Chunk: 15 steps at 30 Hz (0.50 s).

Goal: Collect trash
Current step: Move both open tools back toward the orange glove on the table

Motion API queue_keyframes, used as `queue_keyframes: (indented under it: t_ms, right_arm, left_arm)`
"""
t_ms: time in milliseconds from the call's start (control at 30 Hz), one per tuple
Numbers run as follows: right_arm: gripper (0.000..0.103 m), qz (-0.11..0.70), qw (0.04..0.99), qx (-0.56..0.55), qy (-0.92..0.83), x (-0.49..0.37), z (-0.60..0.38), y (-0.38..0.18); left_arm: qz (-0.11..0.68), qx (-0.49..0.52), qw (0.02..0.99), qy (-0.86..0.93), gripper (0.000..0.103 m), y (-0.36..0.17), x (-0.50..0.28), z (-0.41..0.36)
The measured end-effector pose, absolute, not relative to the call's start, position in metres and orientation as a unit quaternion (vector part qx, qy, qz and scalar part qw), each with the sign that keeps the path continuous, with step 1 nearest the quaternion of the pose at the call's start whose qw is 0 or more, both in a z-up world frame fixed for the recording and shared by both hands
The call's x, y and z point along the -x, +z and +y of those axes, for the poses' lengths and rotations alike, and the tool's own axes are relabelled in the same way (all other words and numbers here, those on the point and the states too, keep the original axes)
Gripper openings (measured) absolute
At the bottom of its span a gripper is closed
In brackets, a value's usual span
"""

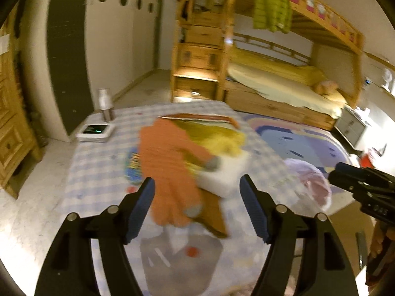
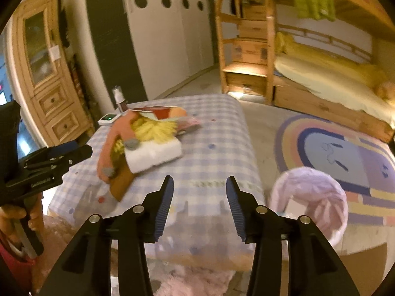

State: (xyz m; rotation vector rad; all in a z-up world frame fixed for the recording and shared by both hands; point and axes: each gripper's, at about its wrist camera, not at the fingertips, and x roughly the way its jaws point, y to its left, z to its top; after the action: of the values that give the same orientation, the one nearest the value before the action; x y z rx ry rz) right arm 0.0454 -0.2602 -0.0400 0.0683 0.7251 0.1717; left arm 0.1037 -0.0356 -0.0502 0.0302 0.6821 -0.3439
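A pile of litter lies on a table covered in blue-checked cloth (image 1: 98,162): an orange knitted cloth (image 1: 167,153), a yellow fluffy piece (image 1: 222,140), a white block (image 1: 222,180), brown cardboard (image 1: 212,217) and a colourful wrapper (image 1: 132,165). My left gripper (image 1: 196,181) hovers open over the near side of the pile with nothing between its pads. My right gripper (image 2: 200,180) is open and empty above the table's near edge, right of the orange cloth (image 2: 116,133) and white block (image 2: 155,155). A bin lined with a pale pink bag (image 2: 308,197) stands on the floor at the right.
A white device with a green light (image 2: 109,119) and a small bottle (image 2: 119,98) sit at the table's far left corner. A wooden bunk bed (image 2: 321,79), a patterned rug (image 2: 345,148) and a wooden cabinet (image 2: 47,74) surround the table. A hand (image 2: 14,214) holds the left gripper (image 2: 74,153).
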Motion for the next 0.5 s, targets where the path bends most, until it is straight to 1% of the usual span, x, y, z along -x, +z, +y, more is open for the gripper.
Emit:
queue_keyframes:
  t_ms: [100,200,267,333,367,400,500]
  right_arm:
    - [0.046,0.355,0.929,-0.024,0.101,-0.064,-0.242,-0.039]
    - [0.046,0.353,0.928,-0.017,0.119,-0.088,-0.225,-0.038]
    - [0.054,0.351,0.927,-0.015,0.130,-0.104,-0.216,-0.037]
    - [0.064,0.346,0.928,-0.010,0.141,-0.126,-0.208,-0.037]
    - [0.067,0.345,0.927,-0.007,0.143,-0.133,-0.205,-0.037]
    - [0.072,0.345,0.927,-0.006,0.145,-0.144,-0.202,-0.038]
    - [0.081,0.348,0.924,-0.008,0.158,-0.171,-0.197,-0.042]
  left_arm:
    - [0.322,-0.017,0.938,-0.127,0.069,-0.057,-0.118,-0.017]
    - [0.329,0.007,0.937,-0.117,0.069,-0.064,-0.133,0.001]
    - [0.332,0.013,0.936,-0.117,0.069,-0.065,-0.145,0.006]
    - [0.331,0.012,0.936,-0.118,0.069,-0.064,-0.154,0.009]
    - [0.330,0.010,0.937,-0.116,0.069,-0.063,-0.161,0.010]
    - [0.330,0.008,0.937,-0.114,0.069,-0.063,-0.164,0.010]
    - [0.330,-0.001,0.938,-0.110,0.069,-0.062,-0.181,0.011]
